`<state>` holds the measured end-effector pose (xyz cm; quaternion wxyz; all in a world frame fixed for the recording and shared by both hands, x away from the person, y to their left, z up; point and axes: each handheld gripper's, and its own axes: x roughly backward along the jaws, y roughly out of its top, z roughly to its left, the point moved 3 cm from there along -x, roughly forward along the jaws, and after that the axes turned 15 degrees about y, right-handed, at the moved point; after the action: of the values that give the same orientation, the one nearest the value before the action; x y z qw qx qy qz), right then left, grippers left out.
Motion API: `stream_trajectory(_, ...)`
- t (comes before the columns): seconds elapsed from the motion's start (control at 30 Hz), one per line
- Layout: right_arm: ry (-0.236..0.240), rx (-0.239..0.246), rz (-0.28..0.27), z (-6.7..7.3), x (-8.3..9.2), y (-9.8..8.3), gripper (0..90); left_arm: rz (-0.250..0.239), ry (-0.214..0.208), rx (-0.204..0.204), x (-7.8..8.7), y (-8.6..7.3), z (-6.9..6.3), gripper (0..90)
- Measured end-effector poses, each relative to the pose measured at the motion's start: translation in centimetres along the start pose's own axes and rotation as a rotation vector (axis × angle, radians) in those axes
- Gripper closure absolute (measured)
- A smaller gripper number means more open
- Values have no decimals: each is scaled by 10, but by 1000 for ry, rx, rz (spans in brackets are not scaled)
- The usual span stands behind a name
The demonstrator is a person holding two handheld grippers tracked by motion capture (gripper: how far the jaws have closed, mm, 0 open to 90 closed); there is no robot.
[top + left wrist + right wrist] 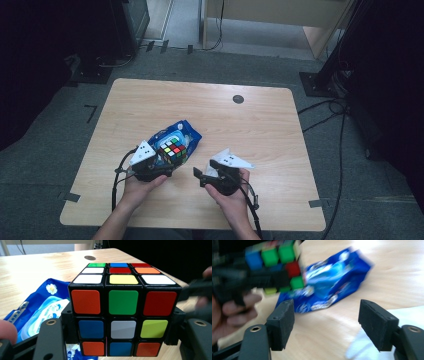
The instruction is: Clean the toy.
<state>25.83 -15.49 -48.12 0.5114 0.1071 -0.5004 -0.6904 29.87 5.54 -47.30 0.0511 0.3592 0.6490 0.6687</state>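
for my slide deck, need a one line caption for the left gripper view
Left tongs clamp a scrambled Rubik's cube above a blue wet-wipes pack on the wooden table.

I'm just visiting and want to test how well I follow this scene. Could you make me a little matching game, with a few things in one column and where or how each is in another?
Things:
1. puzzle cube
2. blue packet
3. right gripper
4. dark round spot

States or places:
A. lying flat on the wooden table, just behind the cube
B. jaws apart with nothing between them
C. clamped between the jaws of the left gripper
D. on the far part of the tabletop, away from the hands

Pairs: 1-C, 2-A, 3-B, 4-D
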Motion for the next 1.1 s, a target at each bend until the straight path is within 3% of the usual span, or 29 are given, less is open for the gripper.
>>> stream_trajectory(0.13,38,74,26,13,-19,-5,236,11,-39,10,-1,0,-9,339)
stream_trajectory(0.23,42,112,7,21,-25,-5,236,18,-64,8,-2,-1,-17,339)
stream_trajectory(0.47,24,164,-29,25,-26,-6,332,21,-108,15,-3,-3,-24,339)
stream_trajectory(0.7,14,229,-1,24,-24,-6,337,35,-105,-2,-5,-4,-26,338)
stream_trajectory(0.77,-20,298,20,24,-24,-7,337,51,-122,8,-5,-3,-26,336)
stream_trajectory(0.9,-119,522,76,26,-23,-10,339,75,-143,0,-6,-3,-26,327)
stream_trajectory(1.0,-184,719,124,25,-21,-13,339,89,-153,-14,-6,-3,-27,329)
stream_trajectory(1.1,-183,754,139,23,-19,-14,339,94,-155,-24,-7,-4,-28,334)
